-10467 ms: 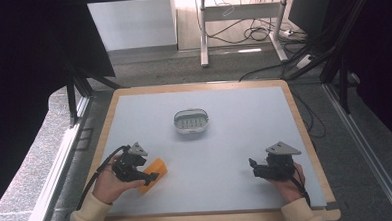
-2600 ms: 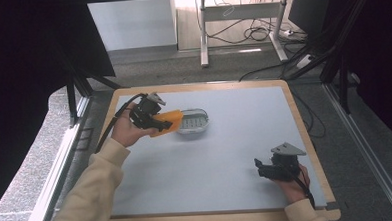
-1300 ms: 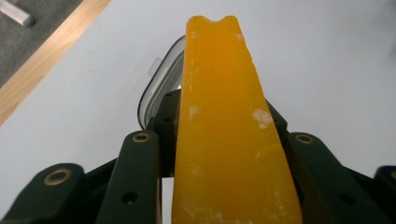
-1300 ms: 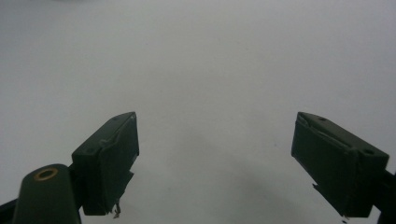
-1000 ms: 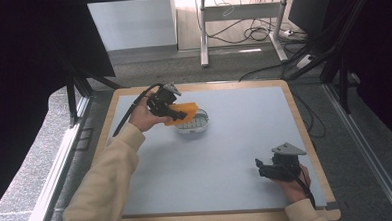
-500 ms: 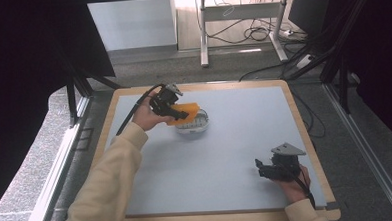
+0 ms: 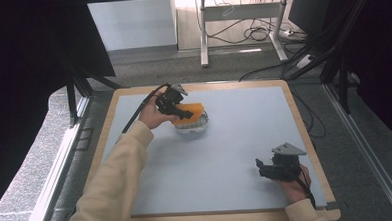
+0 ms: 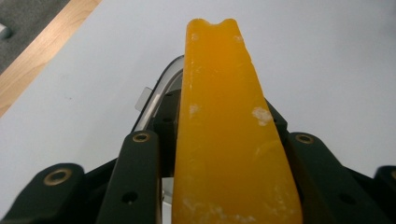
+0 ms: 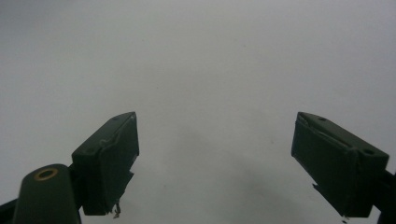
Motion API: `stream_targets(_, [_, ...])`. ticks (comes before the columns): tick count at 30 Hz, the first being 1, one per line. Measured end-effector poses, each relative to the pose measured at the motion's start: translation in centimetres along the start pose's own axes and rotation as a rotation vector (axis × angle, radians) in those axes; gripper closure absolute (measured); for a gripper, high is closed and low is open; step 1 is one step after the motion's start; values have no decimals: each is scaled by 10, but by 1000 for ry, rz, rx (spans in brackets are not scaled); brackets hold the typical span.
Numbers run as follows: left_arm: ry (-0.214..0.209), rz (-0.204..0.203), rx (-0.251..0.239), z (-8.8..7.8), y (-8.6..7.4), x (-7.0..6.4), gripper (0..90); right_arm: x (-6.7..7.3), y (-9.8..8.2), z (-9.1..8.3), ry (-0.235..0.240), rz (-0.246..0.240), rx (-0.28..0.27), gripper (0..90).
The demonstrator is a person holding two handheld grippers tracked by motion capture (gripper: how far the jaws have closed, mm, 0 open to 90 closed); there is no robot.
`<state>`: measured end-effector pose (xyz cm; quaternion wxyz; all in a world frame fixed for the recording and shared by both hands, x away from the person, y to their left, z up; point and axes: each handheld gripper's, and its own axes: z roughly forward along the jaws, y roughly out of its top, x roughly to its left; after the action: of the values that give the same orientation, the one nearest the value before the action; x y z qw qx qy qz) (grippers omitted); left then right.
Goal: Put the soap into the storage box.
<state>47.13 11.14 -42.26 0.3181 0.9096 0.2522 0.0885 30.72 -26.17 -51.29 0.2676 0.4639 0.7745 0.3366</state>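
Pale blue-grey and framed in wood, the bench [image 7: 221,154] carries little in the high view: a small white soap dish [image 7: 193,126] toward its 11 o'clock part and two hands. Ten seconds back the left hand-held gripper [image 7: 180,109] sat near the front-left corner with the orange soap bar [image 7: 190,111]; it has since carried the bar across to the dish and, over the last second, eased lower, so the bar now hangs just over the dish, overlapping its rim at 12 o'clock. By my reading the delivery is nearly done and only the setting-down and release remain. The right hand-held gripper [image 7: 262,168] has kept its place at the 4 o'clock corner throughout.

From the left gripper view, the jaws are clenched on the soap bar [image 8: 224,130], which runs up toward 12 o'clock; a curve of the dish's rim [image 8: 159,93] peeks out beneath it at 10 o'clock.

From the right gripper view, the jaws stand wide apart over bare bench [image 9: 205,70], grasping nothing.
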Motion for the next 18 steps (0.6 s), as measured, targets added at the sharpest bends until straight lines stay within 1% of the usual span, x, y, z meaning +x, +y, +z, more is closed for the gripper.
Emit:
stream_targets(3, [-13, -2, -13, 5, 0, 4, 621, 0, 0, 0, -1, -1, 1, 152])
stream_targets(10, [-39, -4, -13, 16, -1, 10, 621, -1, -1, 1, -3, 1, 4, 152])
stream_targets(15, [-58, -2, -19, 22, -2, 11, 621, -1, -1, 1, -5, 0, 8, 152])
stream_targets(18, [-61, -1, -21, 25, -2, 12, 621, -1, -1, 1, -5, -1, 8, 152])
